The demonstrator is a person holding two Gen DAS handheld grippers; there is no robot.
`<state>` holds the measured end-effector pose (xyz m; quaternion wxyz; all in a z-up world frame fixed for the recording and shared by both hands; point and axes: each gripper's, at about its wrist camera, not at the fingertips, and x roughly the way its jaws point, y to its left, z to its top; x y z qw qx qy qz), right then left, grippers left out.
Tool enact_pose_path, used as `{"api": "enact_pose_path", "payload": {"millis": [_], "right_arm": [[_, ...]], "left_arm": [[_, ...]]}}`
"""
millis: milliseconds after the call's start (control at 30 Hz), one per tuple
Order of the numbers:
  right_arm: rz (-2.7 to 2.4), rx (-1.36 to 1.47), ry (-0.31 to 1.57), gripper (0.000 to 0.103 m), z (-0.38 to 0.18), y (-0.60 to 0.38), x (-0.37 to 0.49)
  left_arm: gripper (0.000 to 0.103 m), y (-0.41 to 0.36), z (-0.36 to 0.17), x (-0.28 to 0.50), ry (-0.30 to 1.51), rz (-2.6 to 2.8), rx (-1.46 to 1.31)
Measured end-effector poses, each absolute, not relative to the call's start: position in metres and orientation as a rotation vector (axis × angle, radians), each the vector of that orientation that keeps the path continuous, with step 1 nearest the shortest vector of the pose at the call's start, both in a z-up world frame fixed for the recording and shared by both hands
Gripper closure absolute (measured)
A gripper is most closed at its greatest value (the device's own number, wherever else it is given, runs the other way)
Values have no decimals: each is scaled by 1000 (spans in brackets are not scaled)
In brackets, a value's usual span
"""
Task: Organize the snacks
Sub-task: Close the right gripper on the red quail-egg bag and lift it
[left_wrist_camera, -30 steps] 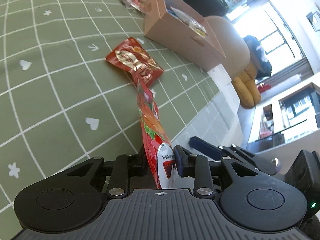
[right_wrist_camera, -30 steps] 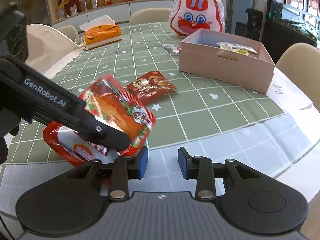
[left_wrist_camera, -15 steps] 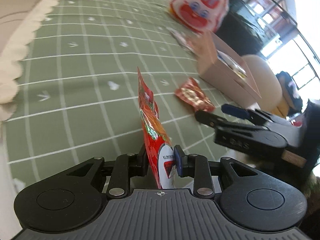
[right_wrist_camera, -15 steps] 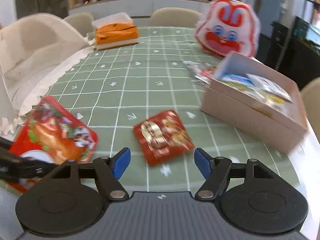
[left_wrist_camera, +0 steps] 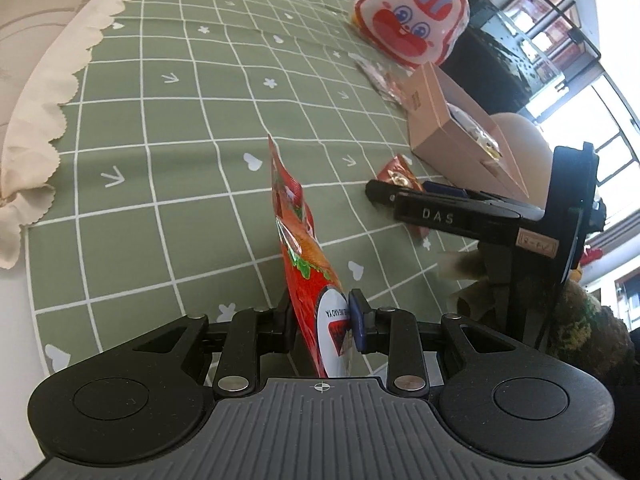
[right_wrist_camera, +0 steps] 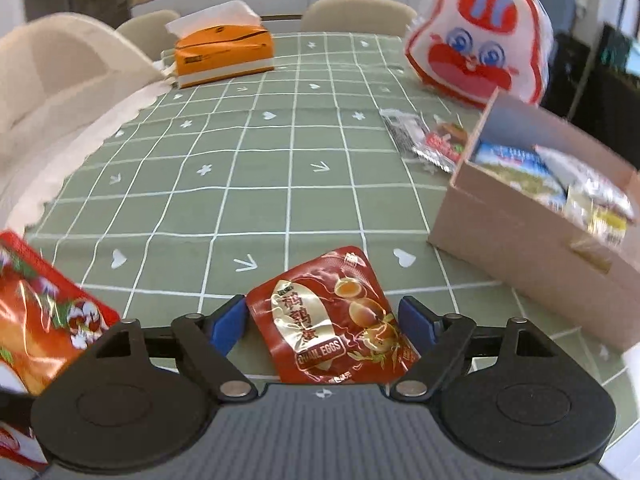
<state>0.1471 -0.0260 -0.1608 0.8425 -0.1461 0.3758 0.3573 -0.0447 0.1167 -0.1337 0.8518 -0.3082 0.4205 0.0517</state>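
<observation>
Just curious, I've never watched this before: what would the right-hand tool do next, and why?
Probably close on the quail egg packet. The right gripper has just been opening, and the packet now lies flat on the green tablecloth between its blue fingers, not yet pinched. The pink box of snacks stands nearby.

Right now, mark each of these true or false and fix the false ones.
1. The left gripper is shut on the red snack pouch. True.
2. The right gripper is clamped on the quail egg packet. False: its jaws have just been opening and stand wide on either side of the packet, which lies flat on the tablecloth, not pressed.
3. The pink box is empty. False: several packets lie inside it.
4. The orange tissue box sits at the far end of the table. True.
5. The rabbit-face bag lies inside the pink box. False: it stands behind it.
</observation>
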Motion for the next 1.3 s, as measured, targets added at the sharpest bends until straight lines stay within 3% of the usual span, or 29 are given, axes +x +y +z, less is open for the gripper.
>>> {"api": "enact_pose_path", "payload": {"millis": [133, 167, 233, 633, 700, 833, 1167, 1300], "right_arm": [[745, -330, 790, 29, -157, -31, 134], [743, -346, 783, 46, -157, -32, 128], [745, -361, 785, 48, -155, -36, 117], [690, -305, 844, 47, -154, -87, 49], [684, -295, 842, 37, -156, -90, 43], [665, -289, 821, 28, -159, -93, 37], [724, -311, 805, 28, -160, -94, 44], [734, -293, 818, 37, -158, -98, 46]], "left_arm": [[72, 116, -135, -44, 892, 96, -647], [72, 116, -135, -43, 893, 93, -647], [72, 115, -135, -42, 896, 88, -646], [72, 109, -135, -31, 912, 68, -627], [72, 108, -134, -30, 916, 65, -620], [72, 106, -134, -29, 918, 66, -608], [71, 105, -136, -31, 918, 82, -626], [71, 103, -136, -30, 918, 91, -620]]}}
